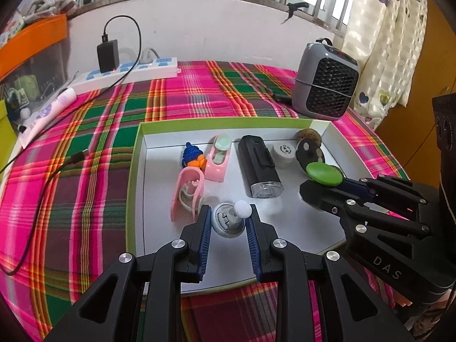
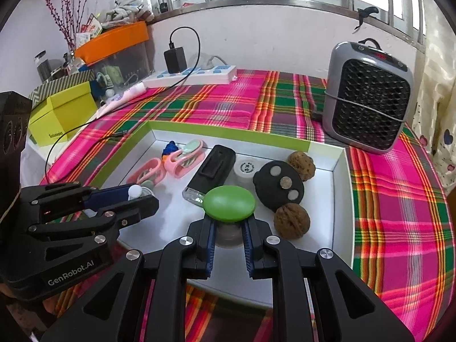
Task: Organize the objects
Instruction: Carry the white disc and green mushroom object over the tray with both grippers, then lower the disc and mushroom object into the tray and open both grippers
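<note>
L gripper (image 1: 229, 222), bottom centre of left view, clamps a grey round piece w/ white ball (image 1: 241, 210) over the white tray (image 1: 299, 228). R gripper (image 2: 228, 223), bottom centre of right view, clamps a green-capped piece (image 2: 229, 203) above tray, nr walnut (image 2: 291, 220).

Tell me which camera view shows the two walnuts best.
The right wrist view: both walnuts lie unobstructed in the box, one behind the black disc, one in front. The left wrist view shows only one walnut, partly hidden.
</note>
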Demonstrator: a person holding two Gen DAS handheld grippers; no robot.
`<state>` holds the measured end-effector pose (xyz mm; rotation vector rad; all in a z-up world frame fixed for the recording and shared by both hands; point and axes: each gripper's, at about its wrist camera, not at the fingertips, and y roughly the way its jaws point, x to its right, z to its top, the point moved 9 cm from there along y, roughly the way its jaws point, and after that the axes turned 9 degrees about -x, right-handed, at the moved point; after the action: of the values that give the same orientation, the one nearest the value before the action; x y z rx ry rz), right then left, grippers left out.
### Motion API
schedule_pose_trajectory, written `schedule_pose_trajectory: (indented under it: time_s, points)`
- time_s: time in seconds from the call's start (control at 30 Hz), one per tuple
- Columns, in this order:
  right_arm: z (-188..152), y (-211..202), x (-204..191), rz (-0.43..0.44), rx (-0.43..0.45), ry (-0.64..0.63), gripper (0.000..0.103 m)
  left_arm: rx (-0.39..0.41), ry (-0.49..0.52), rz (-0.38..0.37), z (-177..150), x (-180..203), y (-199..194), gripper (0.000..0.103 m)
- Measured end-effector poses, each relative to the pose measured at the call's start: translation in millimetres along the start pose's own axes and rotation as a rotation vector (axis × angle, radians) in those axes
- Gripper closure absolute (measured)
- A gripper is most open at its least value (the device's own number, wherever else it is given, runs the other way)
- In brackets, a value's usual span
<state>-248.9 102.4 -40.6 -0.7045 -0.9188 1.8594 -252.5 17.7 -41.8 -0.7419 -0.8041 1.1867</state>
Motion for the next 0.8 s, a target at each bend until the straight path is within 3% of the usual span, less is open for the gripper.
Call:
schedule_pose_trajectory:
  time_s: [0.8]
  points:
    - [-3,12,0,-0.017,-0.029,-0.029,0.085,-0.021,0.021,0.014,0,2,9,0.080]
